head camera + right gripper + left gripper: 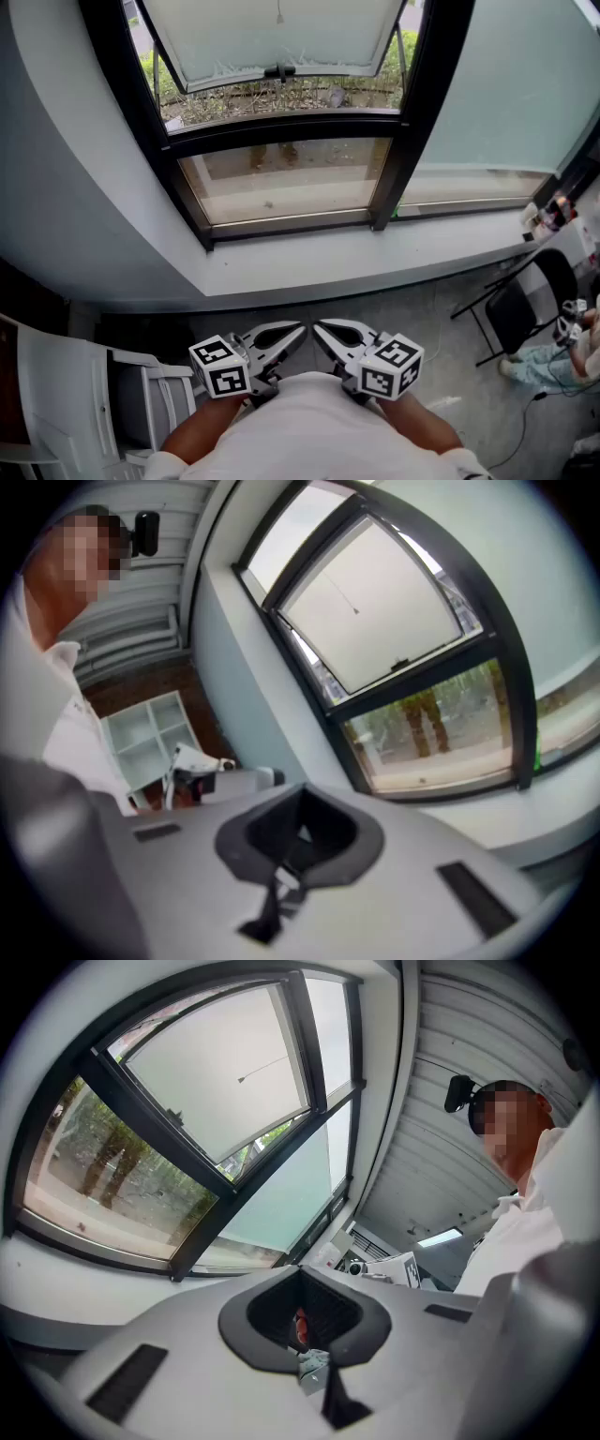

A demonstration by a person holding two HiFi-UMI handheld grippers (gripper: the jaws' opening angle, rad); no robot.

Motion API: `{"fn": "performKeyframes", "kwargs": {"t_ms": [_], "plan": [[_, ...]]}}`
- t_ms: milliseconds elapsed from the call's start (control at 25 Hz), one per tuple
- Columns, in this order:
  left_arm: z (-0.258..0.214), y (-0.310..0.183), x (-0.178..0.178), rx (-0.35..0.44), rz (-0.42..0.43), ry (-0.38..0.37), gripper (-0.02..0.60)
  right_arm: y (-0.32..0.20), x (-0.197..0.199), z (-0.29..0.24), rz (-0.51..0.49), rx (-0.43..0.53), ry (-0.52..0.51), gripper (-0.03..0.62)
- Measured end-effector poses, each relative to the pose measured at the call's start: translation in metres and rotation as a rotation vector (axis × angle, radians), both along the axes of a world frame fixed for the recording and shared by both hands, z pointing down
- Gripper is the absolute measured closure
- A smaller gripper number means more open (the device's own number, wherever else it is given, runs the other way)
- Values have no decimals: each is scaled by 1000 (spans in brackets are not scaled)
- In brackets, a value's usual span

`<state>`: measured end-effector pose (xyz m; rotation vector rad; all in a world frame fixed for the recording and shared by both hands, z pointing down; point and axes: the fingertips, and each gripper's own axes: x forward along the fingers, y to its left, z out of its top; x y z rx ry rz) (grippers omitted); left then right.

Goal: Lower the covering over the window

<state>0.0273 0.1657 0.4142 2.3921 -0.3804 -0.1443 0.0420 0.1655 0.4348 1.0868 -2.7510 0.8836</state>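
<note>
Jaws on the left gripper and the right gripper are pressed together with nothing between them. Both tools sit low against the person's front, tips toward the window. The covering seems to be the pale sheet high in the frame, with a thin pull cord hanging before it, well apart from either tool. Whether that sheet is blind or frosted pane I cannot tell. The cord is slight, so jaws that open late or close off-centre would likely miss it. A slanted tug could run the covering down crooked, or snag it on the handle of the out-swung sash. No brand or lettering is readable: only the square markers on the cubes, and the items at the sill's far right are too small.
</note>
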Motion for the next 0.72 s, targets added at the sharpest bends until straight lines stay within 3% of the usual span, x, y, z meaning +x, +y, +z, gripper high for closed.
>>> {"fn": "performKeyframes", "kwargs": {"t_ms": [520, 720], "plan": [[7, 2, 16, 8, -29, -8, 568, 4, 20, 5, -24, 1, 13, 572], [8, -10, 16, 67, -105, -86, 568, -9, 50, 5, 42, 24, 42, 572]]}}
